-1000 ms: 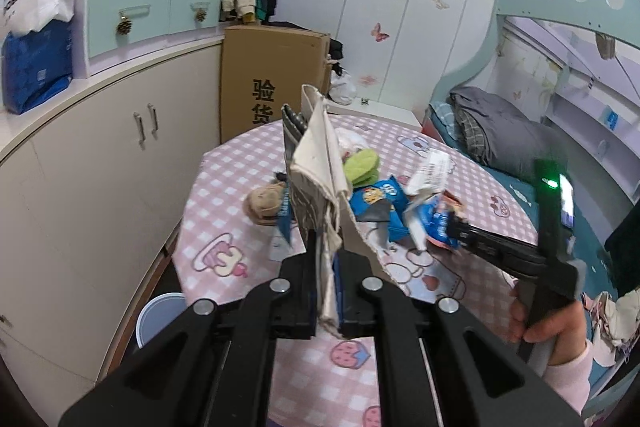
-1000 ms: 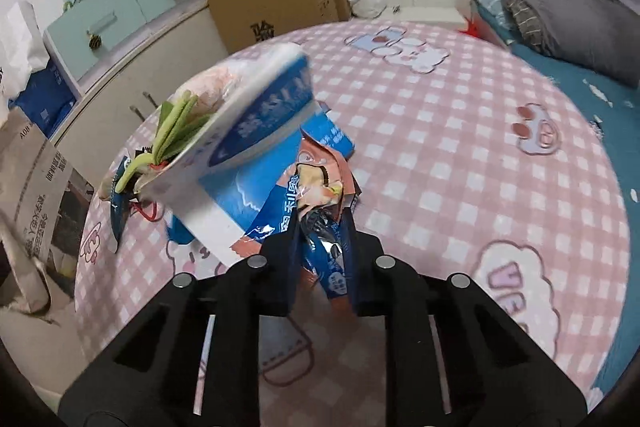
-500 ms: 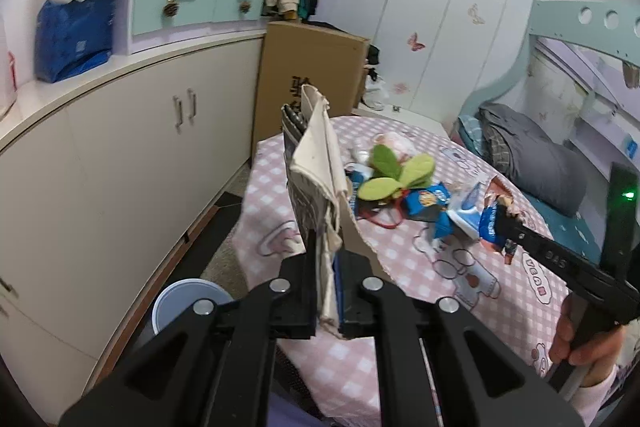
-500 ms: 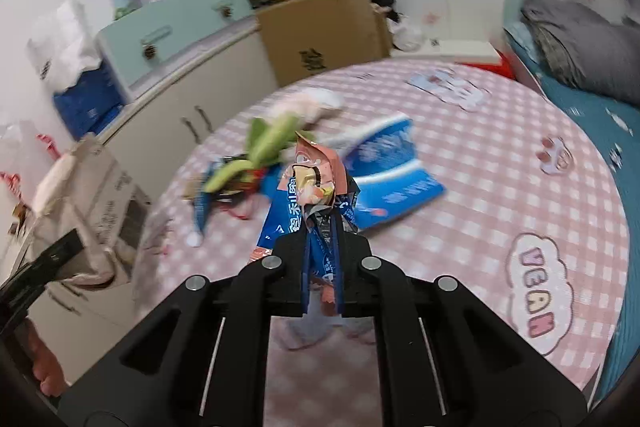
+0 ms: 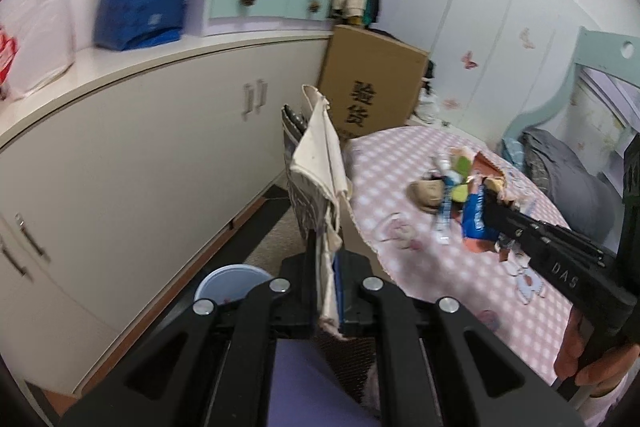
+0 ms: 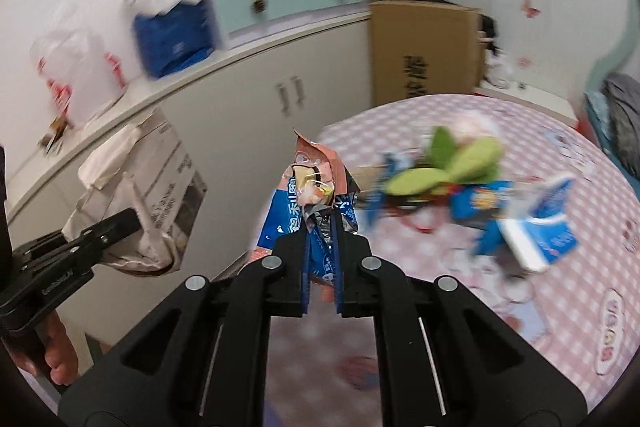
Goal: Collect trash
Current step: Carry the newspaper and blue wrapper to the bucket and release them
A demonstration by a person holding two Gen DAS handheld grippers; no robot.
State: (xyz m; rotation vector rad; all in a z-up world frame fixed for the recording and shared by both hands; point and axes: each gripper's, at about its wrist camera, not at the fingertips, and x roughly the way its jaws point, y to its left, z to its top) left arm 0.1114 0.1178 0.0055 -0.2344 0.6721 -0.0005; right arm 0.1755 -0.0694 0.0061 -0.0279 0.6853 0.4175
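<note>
My left gripper [image 5: 328,267] is shut on a torn piece of cardboard box [image 5: 316,163], held upright over the floor beside the table. Below it a blue-rimmed bin [image 5: 228,285] stands on the floor by the cabinet. My right gripper [image 6: 322,255] is shut on a crumpled blue and orange snack wrapper [image 6: 316,195], lifted near the table's left edge. In the right wrist view, the left gripper [image 6: 132,219] and its cardboard [image 6: 152,187] are at the left. More trash lies on the pink checked table [image 6: 560,307]: green scraps [image 6: 460,163] and a blue and white carton [image 6: 544,231].
White cabinets [image 5: 140,155] run along the left, with bags [image 5: 136,11] on the counter. A large brown cardboard box [image 5: 372,83] stands behind the table. A bed [image 5: 568,175] is at the far right. A hand [image 5: 592,367] holds the right gripper's handle.
Both grippers swung left, away from the table's middle towards the cabinets. The right gripper pulled the wrapper off the trash pile. The bin has come closer beneath the left gripper.
</note>
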